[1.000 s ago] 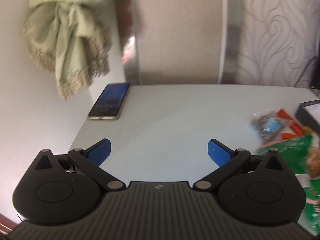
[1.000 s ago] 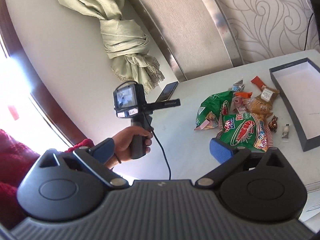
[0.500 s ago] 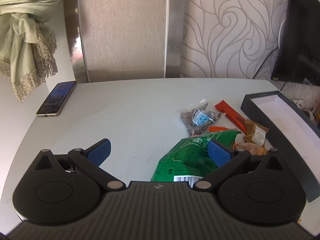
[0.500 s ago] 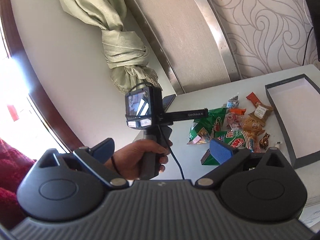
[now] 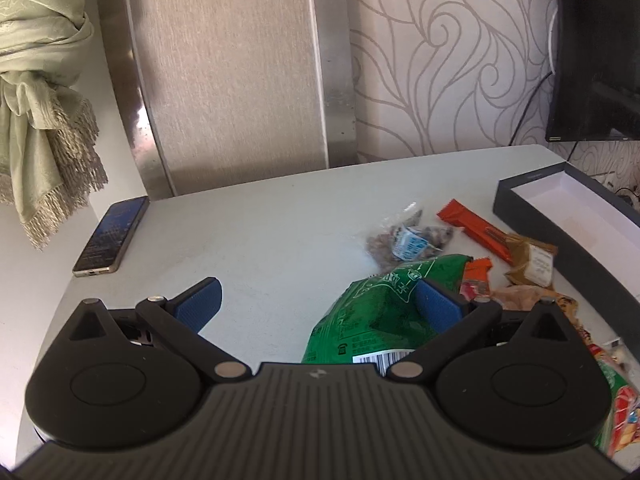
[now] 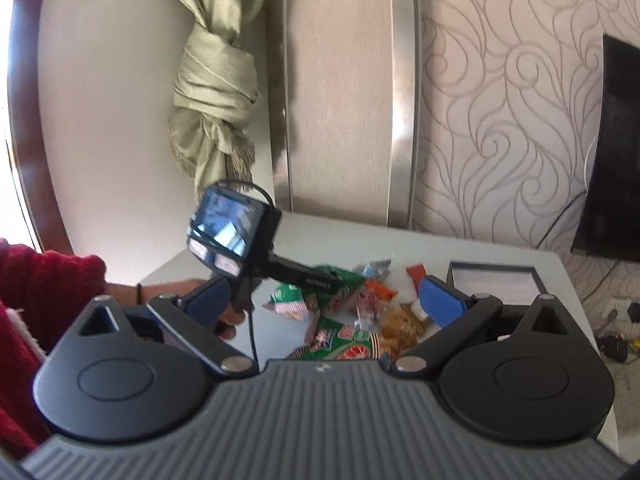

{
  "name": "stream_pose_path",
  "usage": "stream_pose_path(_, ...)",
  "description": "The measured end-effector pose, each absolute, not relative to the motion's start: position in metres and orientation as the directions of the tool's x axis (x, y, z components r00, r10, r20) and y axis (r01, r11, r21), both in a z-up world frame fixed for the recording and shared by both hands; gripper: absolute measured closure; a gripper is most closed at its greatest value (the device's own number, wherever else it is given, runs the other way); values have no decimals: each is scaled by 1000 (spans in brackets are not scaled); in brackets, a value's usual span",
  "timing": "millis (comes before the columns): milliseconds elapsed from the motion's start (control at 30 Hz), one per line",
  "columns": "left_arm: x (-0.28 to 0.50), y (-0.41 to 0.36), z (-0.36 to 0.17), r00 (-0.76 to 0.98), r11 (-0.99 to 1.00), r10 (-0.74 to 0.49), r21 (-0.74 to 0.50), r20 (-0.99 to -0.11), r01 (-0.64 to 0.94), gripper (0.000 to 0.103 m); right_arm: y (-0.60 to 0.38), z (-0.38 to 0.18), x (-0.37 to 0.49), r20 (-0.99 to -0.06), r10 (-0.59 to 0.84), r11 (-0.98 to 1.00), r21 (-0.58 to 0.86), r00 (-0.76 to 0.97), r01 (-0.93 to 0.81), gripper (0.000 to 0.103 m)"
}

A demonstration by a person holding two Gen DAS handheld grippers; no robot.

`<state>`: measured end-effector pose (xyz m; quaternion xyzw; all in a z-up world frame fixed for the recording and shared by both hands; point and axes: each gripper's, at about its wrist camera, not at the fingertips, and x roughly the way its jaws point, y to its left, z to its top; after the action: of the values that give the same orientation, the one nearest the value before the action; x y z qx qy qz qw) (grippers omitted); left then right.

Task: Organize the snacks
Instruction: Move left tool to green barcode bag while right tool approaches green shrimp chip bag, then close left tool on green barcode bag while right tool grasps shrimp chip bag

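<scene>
We hold both grippers spread and empty, the left gripper (image 5: 318, 300) over the green bag (image 5: 372, 312) in the snack pile on the tabletop (image 5: 260, 232), beside the empty box (image 5: 520, 208), ready to pick.

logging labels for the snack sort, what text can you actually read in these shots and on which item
None reads clearly.
green snack bag: white print and a barcode, too small to read.
clear nut packet: blue label, blurred.
brown packet: label print, illegible.
dark box: faint rim lettering, unreadable.
phone: screen unreadable.
</scene>
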<state>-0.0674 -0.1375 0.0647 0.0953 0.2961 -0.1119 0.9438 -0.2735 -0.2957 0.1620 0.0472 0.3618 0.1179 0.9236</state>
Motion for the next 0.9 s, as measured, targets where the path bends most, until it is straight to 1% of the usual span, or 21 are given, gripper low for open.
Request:
stream_pose_path(67,-63,-131,65,802,960,-144,115,-580,255,0,-302,138,-265,-720,260,966,195,644,-173,1)
stream_pose_path(133,-60,-126,66,799,963,-148,101,-583,252,0,-300,117,-261,-745,273,961,182,608,-208,1)
stream_pose_path(233,-60,-125,67,802,960,-134,123,-582,250,0,-295,93,-252,-780,282,955,175,558,-238,1)
stream_pose_path(300,-62,-124,67,804,957,-125,144,-582,253,0,-289,81,-248,-803,237,958,100,547,-268,1)
stream_pose_path(400,-67,-119,66,809,954,-102,173,-579,245,0,-282,71,-240,-811,203,941,7,548,-337,1)
stream_pose_path(567,-68,-110,66,781,958,-137,118,-609,260,0,-270,54,-222,-814,151,849,-183,560,-495,1)
stream_pose_path(667,-70,-115,64,775,954,-144,121,-615,273,0,-264,43,-207,-821,145,789,-241,552,-565,1)
stream_pose_path(767,-70,-118,63,775,950,-149,128,-614,284,0,-257,34,-195,-826,154,752,-258,542,-606,1)
stream_pose_path(833,-68,-120,64,777,946,-150,139,-611,292,0,-253,27,-187,-839,158,749,-242,521,-617,4)
stream_pose_path(900,-66,-123,63,775,941,-153,150,-613,305,0,-251,20,-180,-865,164,767,-190,474,-613,19)
